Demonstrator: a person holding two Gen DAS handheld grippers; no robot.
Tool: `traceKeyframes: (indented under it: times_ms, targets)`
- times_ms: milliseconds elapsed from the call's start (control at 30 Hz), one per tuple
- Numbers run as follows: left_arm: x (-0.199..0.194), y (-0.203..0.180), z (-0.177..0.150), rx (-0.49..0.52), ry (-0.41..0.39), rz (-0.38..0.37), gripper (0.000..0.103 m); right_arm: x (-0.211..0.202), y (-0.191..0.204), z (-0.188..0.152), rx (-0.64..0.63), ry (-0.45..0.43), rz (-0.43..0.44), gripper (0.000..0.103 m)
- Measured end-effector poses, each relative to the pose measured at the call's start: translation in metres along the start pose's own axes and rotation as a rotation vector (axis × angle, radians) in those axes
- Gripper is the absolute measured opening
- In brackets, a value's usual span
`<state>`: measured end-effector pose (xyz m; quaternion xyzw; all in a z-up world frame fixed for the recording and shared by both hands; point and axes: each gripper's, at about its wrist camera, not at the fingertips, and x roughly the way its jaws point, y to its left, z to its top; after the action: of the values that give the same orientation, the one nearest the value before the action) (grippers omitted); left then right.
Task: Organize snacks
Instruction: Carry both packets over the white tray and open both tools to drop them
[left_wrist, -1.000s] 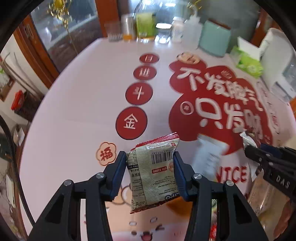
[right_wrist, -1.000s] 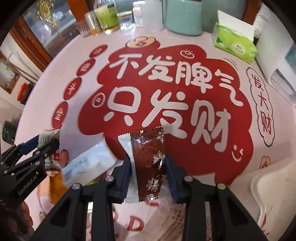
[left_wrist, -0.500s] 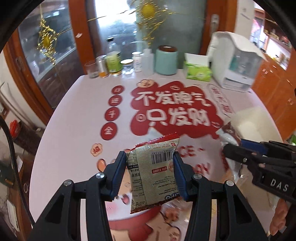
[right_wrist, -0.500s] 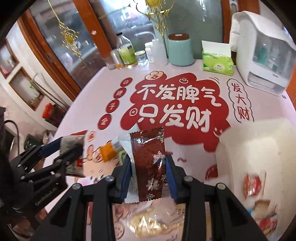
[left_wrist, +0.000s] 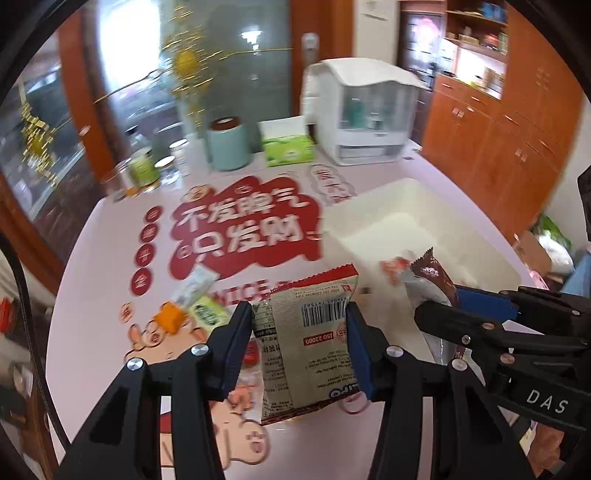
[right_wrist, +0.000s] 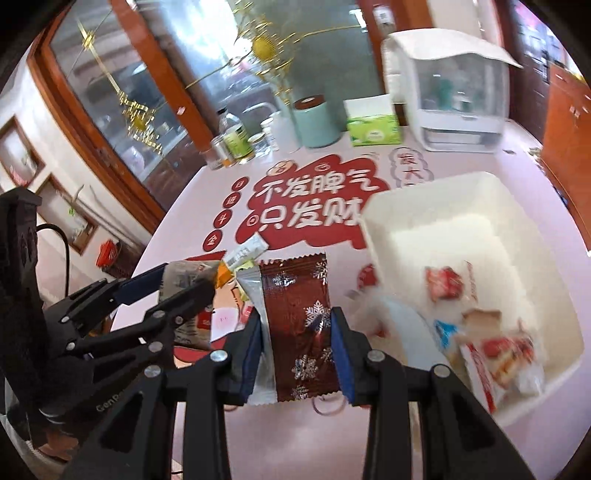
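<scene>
My left gripper (left_wrist: 300, 325) is shut on a beige snack packet with a barcode (left_wrist: 306, 339), held above the table. My right gripper (right_wrist: 295, 332) is shut on a dark red snowflake-print wrapper (right_wrist: 299, 325), with a grey packet edge beside it. Each gripper shows in the other's view: the right gripper (left_wrist: 436, 310) at the right of the left wrist view, the left gripper (right_wrist: 184, 284) at the left of the right wrist view. A white bin (right_wrist: 436, 206) stands to the right and holds several snacks (right_wrist: 495, 350). Loose snacks (left_wrist: 192, 306) lie on the table.
The pink table (left_wrist: 110, 229) has a red printed mat. At its far edge stand a teal canister (left_wrist: 227, 146), a green tissue box (left_wrist: 288, 147), a white appliance (left_wrist: 365, 118) and jars (left_wrist: 142, 168). Wooden cabinets (left_wrist: 498, 129) stand at the right.
Both grippers have risen and swung right with their packets still held. The white bin has come closer in both views, and the scene is motion-blurred.
</scene>
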<state>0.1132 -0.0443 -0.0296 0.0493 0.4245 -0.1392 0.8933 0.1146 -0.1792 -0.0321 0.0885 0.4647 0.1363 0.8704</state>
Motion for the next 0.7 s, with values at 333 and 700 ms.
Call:
traceKeyframes:
  times_ms: [333, 700]
  targets:
    - [0.002, -0.084, 0.014, 0.134, -0.005, -0.105, 0.048, -0.051, -0.061, -0.026, 0.137, -0.066, -0.083, 0.035]
    - [0.016, -0.146, 0.044, 0.240, -0.035, -0.136, 0.048, -0.081, -0.119, -0.033, 0.244, -0.134, -0.175, 0.036]
